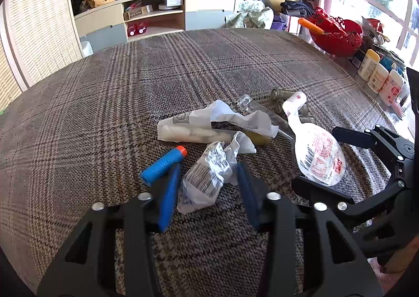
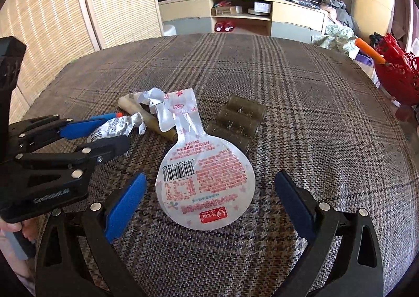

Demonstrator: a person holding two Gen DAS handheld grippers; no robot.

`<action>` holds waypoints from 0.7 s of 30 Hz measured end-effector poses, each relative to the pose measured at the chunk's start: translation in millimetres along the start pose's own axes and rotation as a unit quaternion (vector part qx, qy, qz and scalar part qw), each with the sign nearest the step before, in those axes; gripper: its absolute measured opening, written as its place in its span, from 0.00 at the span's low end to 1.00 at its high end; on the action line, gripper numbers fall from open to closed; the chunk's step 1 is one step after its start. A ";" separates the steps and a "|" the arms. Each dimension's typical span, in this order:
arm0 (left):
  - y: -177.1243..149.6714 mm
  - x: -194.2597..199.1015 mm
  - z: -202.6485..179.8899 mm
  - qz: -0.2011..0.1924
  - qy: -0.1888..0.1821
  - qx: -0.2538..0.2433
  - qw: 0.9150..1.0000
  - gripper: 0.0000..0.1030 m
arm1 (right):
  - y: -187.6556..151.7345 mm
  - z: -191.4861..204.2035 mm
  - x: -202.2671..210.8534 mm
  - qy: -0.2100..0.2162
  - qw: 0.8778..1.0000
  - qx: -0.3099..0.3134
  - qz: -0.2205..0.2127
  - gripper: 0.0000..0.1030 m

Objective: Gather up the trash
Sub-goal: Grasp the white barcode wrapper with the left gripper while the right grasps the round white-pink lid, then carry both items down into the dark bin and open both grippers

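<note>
Blue-padded left gripper (image 1: pixel 207 187) is clenched around a crumpled wrapper (image 1: pixel 207 179), with a foam dart (image 1: pixel 163 163) just outside its left finger. Beside it, the right gripper (image 2: pixel 209 200) is spread, not gripping, around a round printed lid (image 2: pixel 207 181) lying flat on the plaid tablecloth (image 2: pixel 288 87). That thin lid may slide or buckle instead of lifting, and the dart could get dragged along.

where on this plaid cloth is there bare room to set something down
Free: the plaid cloth beyond the litter toward the far edge, and left of the blue foam dart. Crowded: around the crumpled wrapper and round packet.
</note>
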State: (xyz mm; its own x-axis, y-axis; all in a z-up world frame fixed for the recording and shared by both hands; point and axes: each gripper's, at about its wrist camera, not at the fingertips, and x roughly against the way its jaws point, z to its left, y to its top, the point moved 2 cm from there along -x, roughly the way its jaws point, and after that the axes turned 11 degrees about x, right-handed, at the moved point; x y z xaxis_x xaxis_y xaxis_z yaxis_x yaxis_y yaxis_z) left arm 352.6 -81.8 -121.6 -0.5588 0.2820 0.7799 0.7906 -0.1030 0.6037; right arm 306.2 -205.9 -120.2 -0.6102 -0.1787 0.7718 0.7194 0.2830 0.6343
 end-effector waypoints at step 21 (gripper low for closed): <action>-9.2 62.3 -6.3 -0.050 0.004 -0.001 0.999 0.10 | -12.0 1.6 62.6 -0.015 0.998 0.005 -0.063 0.65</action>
State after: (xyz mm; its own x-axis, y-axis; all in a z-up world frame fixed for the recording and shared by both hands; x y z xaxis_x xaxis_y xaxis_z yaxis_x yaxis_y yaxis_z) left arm 308.9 -69.4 -77.5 -0.6377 0.2830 0.7164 0.7295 -0.0768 0.6797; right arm 258.8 -219.0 -79.5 -0.7048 -0.1852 0.6848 0.6335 0.2702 0.7251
